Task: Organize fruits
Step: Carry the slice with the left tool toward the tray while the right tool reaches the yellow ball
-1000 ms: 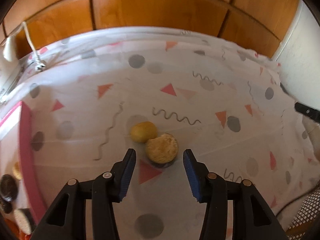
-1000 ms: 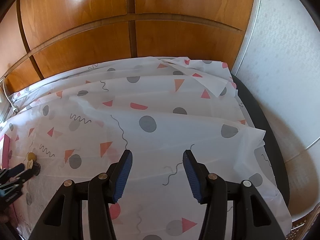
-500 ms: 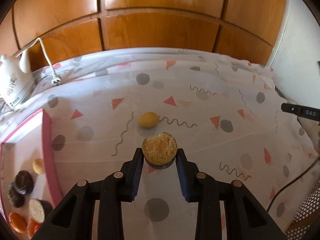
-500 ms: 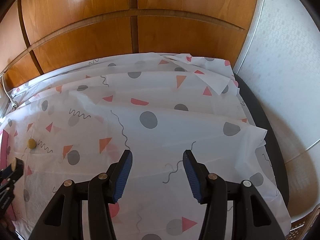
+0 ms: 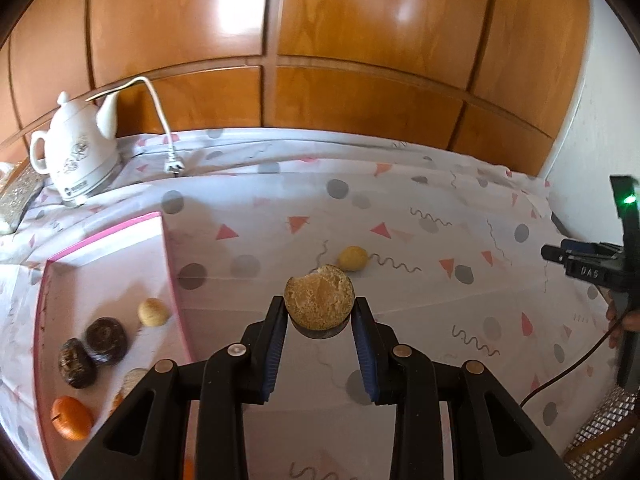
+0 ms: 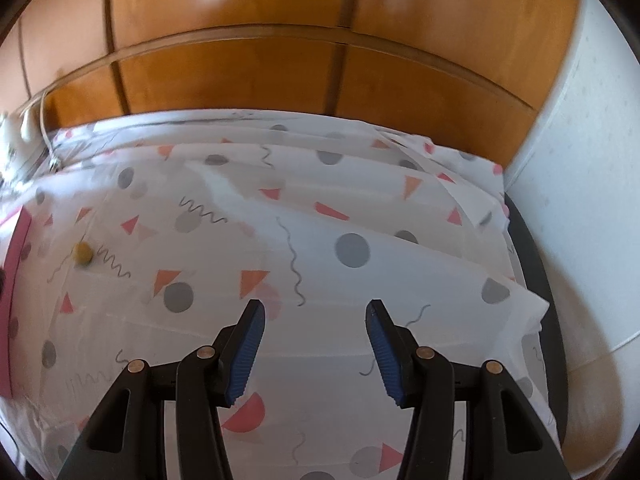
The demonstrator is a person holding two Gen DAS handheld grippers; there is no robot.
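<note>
Between the left gripper's (image 5: 320, 312) blue pads, a halved fruit (image 5: 319, 301) sits clamped, clear of the cloth.
It could slip from so narrow a hold while crossing the pink tray's (image 5: 173, 280) wall, or knock the fruits there; a yellow fruit (image 5: 353, 258) waits beyond on the patterned tablecloth (image 5: 400, 208). The right gripper (image 6: 316, 344) hangs apart, empty. Farther back, a white kettle (image 5: 76, 160) and wooden panelling (image 5: 360, 60).

We see bright daylight glaring off the wooden panels (image 5: 360, 40) in both views. Edges bow and darken with fisheye vignetting. The right view smears slightly, perhaps motion blur. Soft shadows sit on the tablecloth (image 6: 320, 240).
</note>
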